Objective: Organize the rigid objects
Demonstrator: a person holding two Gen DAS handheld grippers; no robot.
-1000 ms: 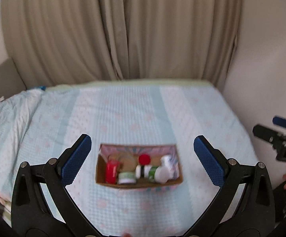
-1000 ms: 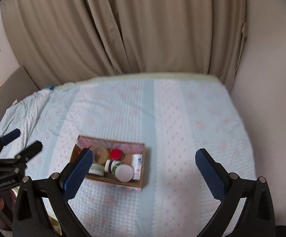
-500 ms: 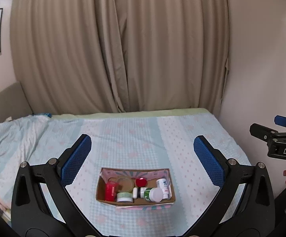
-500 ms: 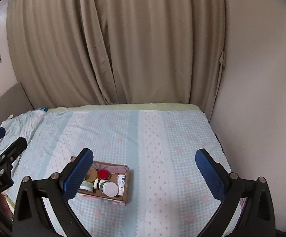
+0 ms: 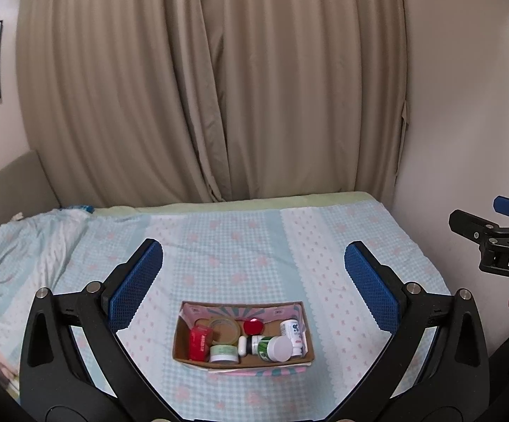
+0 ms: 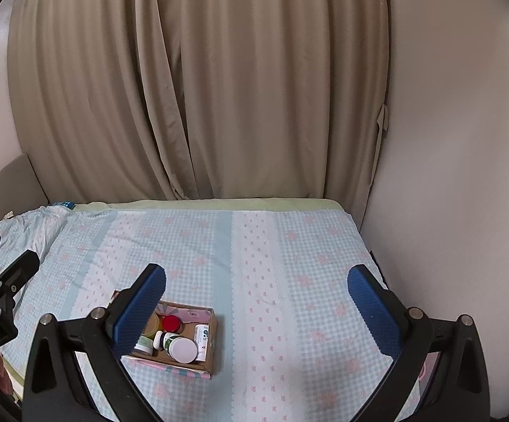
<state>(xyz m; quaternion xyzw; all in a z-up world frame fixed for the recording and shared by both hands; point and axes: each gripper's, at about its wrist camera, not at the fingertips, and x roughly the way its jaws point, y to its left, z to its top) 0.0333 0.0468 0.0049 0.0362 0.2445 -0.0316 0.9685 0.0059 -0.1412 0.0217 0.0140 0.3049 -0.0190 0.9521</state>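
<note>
A shallow cardboard box [image 5: 243, 359] [image 6: 209, 348] sits on the bed near its front edge. It holds several small items: a red packet [image 5: 199, 341], a clear round tub [image 5: 223, 328], a red cap [image 5: 253, 325] [image 6: 170, 323], a pale green jar [image 5: 223, 352], a green bottle with a white lid [image 5: 272, 347] [image 6: 178, 347] lying down, and a white bottle [image 5: 291, 330] [image 6: 202, 337]. My left gripper [image 5: 253, 285] is open above the box, well short of it. My right gripper [image 6: 256, 302] is open too, with the box at its left finger.
The bed [image 6: 289, 281] has a blue checked sheet with pink flowers, rumpled at the left [image 5: 25, 246]. Beige curtains [image 5: 212, 88] hang behind it and a wall [image 6: 465, 176] runs along its right side. A grey headboard [image 5: 8, 179] stands at the left.
Both grippers have pulled back and tilted up from the box, so it looks smaller and lower in both views. Both stay open and hold nothing.
</note>
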